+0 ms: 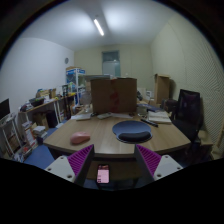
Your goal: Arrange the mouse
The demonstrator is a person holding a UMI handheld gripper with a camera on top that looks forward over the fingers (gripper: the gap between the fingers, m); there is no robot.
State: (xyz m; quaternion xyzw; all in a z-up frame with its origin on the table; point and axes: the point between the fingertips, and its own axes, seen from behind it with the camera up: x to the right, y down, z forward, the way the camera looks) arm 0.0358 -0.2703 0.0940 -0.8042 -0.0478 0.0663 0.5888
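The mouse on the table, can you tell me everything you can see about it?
The mouse looks small, rounded and pinkish-red, low and smooth like plastic. It lies flat on the wooden table, towards the left side, well apart from the dark round mat and in front of the cardboard box. Nothing touches it but the table. It sits far beyond the gripper, whose fingers are open and hold nothing. Buttons, wheel or cable are too small to make out.

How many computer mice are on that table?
1: a small pink computer mouse on the wooden table, left of the round dark blue mouse pad, beyond the open claw. Clutter could hide others.
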